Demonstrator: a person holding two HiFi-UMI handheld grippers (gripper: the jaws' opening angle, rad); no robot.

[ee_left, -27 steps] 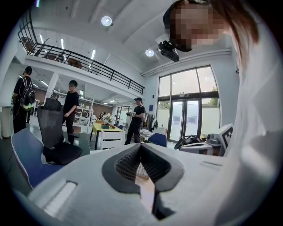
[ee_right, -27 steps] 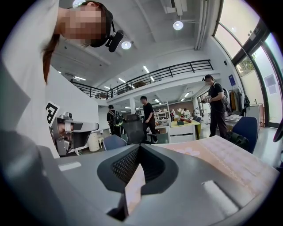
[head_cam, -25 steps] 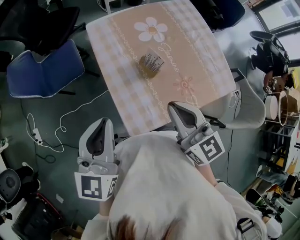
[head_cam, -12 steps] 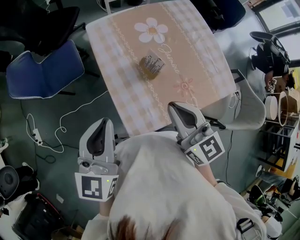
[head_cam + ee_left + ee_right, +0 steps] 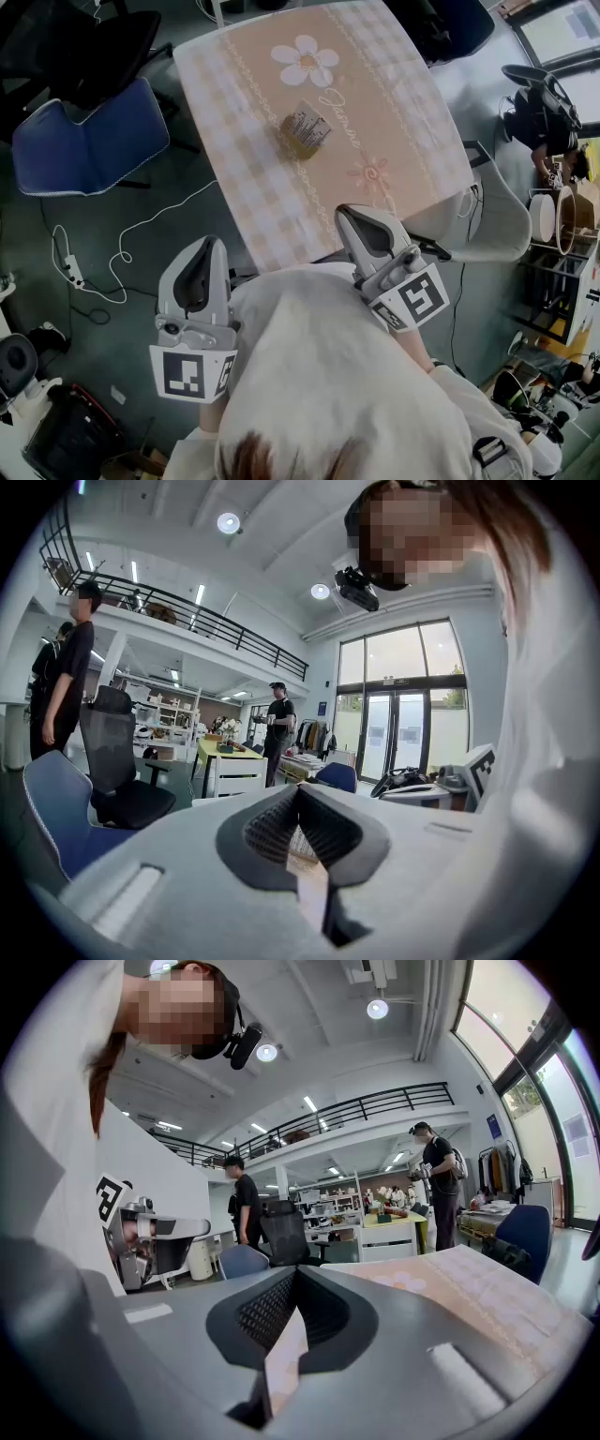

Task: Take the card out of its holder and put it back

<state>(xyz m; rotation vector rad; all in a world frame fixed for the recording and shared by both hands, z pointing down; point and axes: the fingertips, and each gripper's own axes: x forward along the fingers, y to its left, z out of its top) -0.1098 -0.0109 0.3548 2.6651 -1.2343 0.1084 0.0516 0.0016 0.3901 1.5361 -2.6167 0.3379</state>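
Note:
The card holder (image 5: pixel 304 130), a small brown stand with a printed card in it, sits near the middle of the table (image 5: pixel 412 112), which wears a peach checked cloth with flowers. Both grippers hang short of the table's near edge, well apart from the holder. My left gripper (image 5: pixel 208 244) is over the floor at the lower left, its jaws closed together and empty (image 5: pixel 298 791). To the right, close to the table's near corner, my right gripper (image 5: pixel 350 212) is also shut with nothing between its fingers (image 5: pixel 296 1271). The card holder is hidden in both gripper views.
A blue chair (image 5: pixel 89 141) and a black chair (image 5: pixel 94 42) stand left of the table; a white cable (image 5: pixel 127 248) runs over the floor. A grey chair (image 5: pixel 492 220) and shelves (image 5: pixel 562 216) are at the right. People stand far back (image 5: pixel 66 667) (image 5: pixel 439 1185).

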